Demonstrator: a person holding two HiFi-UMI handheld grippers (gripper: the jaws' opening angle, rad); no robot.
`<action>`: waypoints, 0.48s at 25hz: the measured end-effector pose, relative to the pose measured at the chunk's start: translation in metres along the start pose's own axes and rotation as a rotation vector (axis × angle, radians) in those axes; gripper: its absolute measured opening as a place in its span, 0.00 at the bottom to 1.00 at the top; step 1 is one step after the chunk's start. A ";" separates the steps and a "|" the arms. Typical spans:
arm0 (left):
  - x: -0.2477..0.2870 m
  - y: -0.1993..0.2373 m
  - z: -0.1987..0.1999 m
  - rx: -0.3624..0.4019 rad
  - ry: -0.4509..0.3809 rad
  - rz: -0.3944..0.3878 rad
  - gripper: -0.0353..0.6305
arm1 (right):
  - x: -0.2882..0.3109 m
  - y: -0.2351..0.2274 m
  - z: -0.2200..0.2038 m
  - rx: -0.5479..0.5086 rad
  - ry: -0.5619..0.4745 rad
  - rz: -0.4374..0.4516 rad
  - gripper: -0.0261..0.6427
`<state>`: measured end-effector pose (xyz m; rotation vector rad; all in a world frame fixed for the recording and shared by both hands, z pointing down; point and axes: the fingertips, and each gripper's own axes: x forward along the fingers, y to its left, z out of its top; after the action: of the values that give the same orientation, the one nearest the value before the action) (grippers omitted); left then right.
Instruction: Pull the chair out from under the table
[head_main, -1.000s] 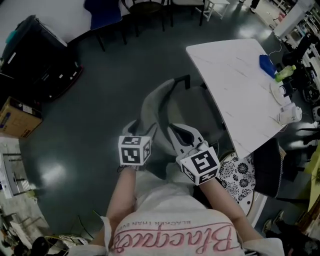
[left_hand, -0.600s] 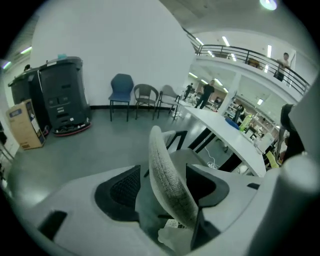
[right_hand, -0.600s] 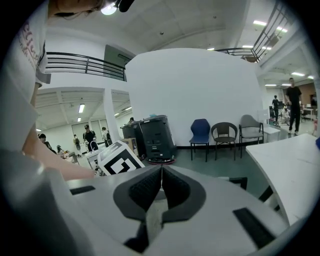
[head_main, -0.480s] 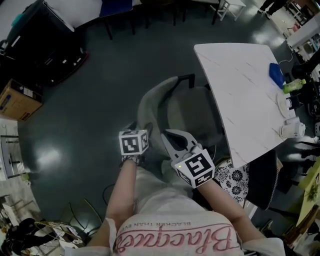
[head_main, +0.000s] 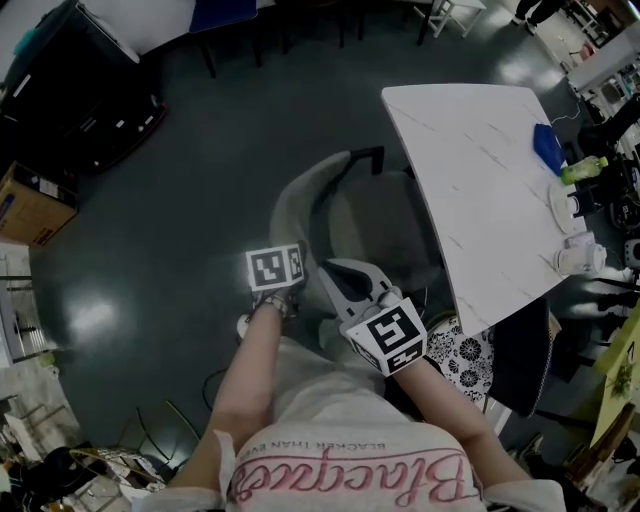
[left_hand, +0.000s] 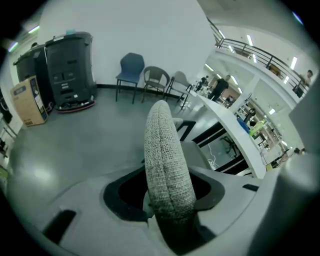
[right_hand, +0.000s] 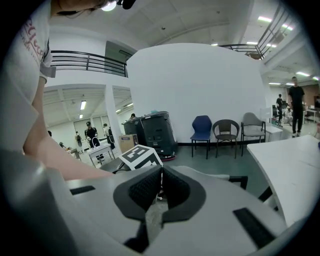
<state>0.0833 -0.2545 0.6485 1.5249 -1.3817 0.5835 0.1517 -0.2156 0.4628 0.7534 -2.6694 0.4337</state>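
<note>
Chair (head_main: 300, 205), upholstered in grey fabric, is seen with its seat tucked part-way under the white table (head_main: 480, 180). Its backrest rim is pinched between the fingers of the left gripper (left_hand: 166, 186), whose jaws have just been closing on it; the rim runs up and away beyond the fingertips. The right gripper (right_hand: 161, 186) is held just beside the left, its fingers pressed together with nothing caught between them, and the table is seen to their right.
</note>
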 end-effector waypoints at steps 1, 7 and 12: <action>0.000 0.001 0.000 0.005 0.003 0.020 0.32 | -0.001 -0.003 0.000 0.007 0.001 -0.010 0.05; -0.006 0.012 -0.004 -0.058 -0.013 0.079 0.19 | -0.005 -0.006 0.003 0.047 -0.009 -0.066 0.05; -0.011 0.016 -0.007 -0.122 -0.023 0.070 0.17 | -0.003 0.007 0.003 0.047 -0.012 -0.096 0.05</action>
<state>0.0675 -0.2415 0.6472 1.3943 -1.4662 0.5164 0.1497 -0.2091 0.4573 0.8962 -2.6295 0.4699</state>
